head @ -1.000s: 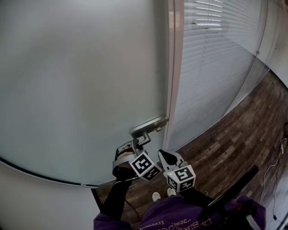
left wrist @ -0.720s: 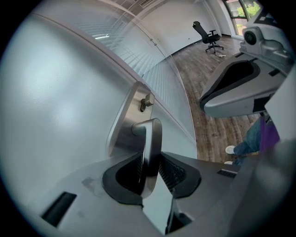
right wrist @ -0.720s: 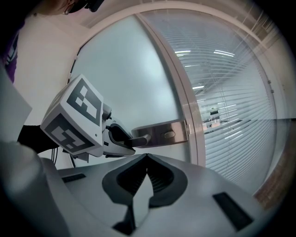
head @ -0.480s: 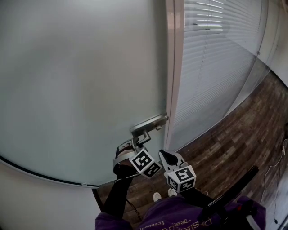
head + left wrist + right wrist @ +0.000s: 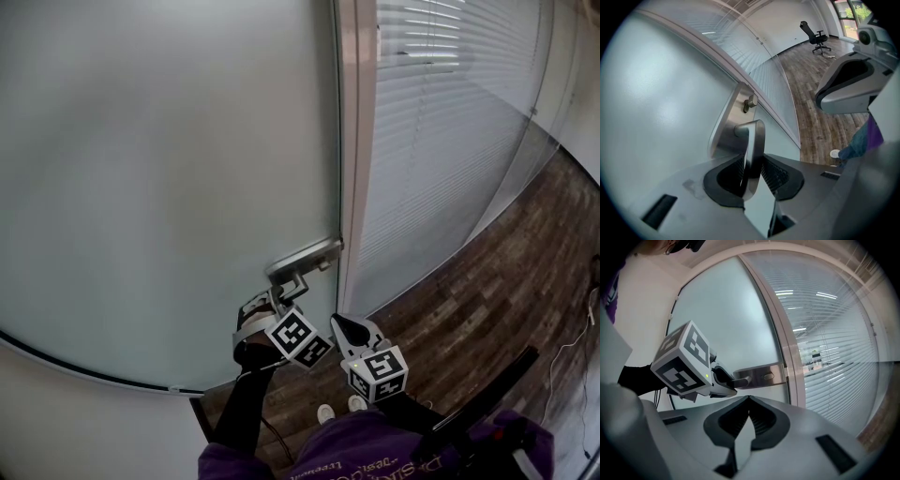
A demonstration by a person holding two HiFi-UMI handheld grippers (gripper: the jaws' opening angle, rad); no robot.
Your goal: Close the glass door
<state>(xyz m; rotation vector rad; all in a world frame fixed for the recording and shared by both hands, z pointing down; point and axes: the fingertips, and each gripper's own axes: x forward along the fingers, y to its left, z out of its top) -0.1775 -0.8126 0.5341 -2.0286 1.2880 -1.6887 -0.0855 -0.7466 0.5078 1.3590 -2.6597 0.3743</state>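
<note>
- Frosted glass door [image 5: 169, 169] set at the metal frame [image 5: 356, 141], edge against it; latched or not, cannot tell.
- Left tongs [image 5: 752, 176] clamped on lever handle [image 5: 753, 140], evidently to steer the door shut.
- Right tongs [image 5: 749, 404] closed, empty, parked beside the left; apparently unneeded.

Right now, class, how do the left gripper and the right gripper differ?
Left gripper grips the door handle; right gripper holds nothing. Left gripper's jaws stand apart round the handle; right gripper's jaws are shut together. Both carry a marker cube.
</note>
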